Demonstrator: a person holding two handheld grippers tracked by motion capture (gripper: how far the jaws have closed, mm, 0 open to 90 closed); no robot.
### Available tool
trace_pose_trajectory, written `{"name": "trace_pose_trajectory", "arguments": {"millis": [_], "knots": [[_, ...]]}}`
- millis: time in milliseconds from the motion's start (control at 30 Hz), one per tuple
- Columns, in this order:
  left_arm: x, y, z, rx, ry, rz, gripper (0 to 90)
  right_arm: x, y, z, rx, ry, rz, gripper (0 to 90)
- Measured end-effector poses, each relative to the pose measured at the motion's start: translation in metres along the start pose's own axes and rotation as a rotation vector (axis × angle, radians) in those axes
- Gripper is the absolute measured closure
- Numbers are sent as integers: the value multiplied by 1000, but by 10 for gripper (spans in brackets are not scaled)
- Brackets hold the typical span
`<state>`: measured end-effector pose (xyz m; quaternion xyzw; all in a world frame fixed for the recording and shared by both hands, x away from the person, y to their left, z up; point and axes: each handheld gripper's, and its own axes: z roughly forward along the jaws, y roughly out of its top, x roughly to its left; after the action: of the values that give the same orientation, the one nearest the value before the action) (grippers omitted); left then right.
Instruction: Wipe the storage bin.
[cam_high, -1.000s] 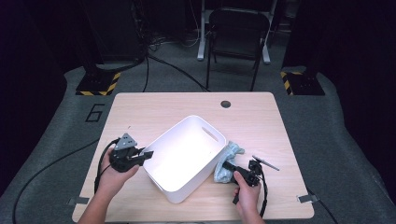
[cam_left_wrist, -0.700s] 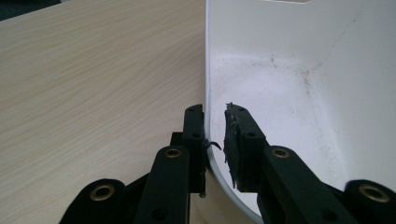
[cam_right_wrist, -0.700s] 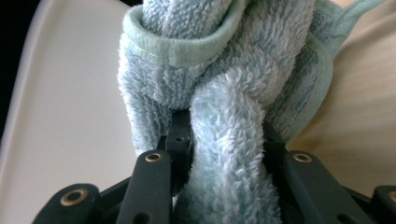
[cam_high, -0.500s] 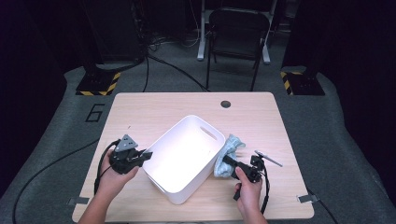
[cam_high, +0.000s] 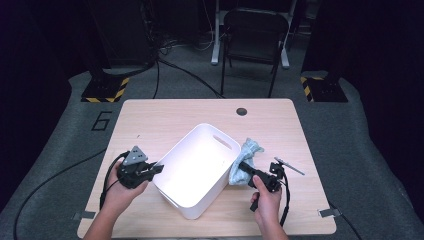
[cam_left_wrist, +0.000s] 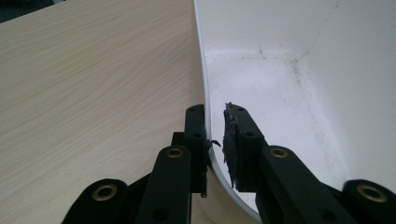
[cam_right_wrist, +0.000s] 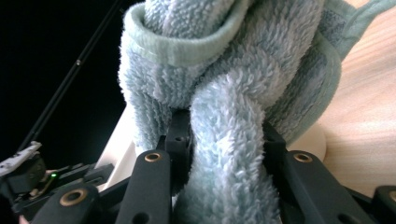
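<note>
On the wooden table I saw the white plastic tub sitting skewed near the middle of the near edge, its inside washed out by glare from above, so I could read little of its floor in the high view. In my left gripper view the tub's wall ran between the jaws, which had just been closing; the outer pad lay against the rim while the inner one seemed a hair off it, so I took the left gripper as clamped on the tub's left-hand rim, though I could not be certain. The light blue towel hung bunched beside the tub's right-hand rim, toward the table's right edge, gripped by the right gripper; its lower folds were hidden behind the jaws.
</note>
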<state>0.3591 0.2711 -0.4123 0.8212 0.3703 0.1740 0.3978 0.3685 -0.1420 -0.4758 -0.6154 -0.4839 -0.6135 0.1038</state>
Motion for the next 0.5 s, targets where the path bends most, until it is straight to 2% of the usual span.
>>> {"name": "trace_pose_trajectory", "arguments": {"millis": [33,67,233,333,400,500], "knots": [[0,0,0,-1,1,-1,794,-3,0,2,-6,-2,-27,657],[-1,-1,0,-6,4,-4,795,-5,-1,3,-7,0,-28,657],[-1,-1,0,-2,0,-2,797,-16,-5,8,12,-11,2,657],[-1,-1,0,-2,0,-3,799,-26,-9,12,45,-43,-1,658],[-1,-1,0,-8,6,-4,801,-31,-12,14,64,-64,35,659],[0,0,0,-4,4,-2,806,-41,-19,20,112,-117,43,661]]}}
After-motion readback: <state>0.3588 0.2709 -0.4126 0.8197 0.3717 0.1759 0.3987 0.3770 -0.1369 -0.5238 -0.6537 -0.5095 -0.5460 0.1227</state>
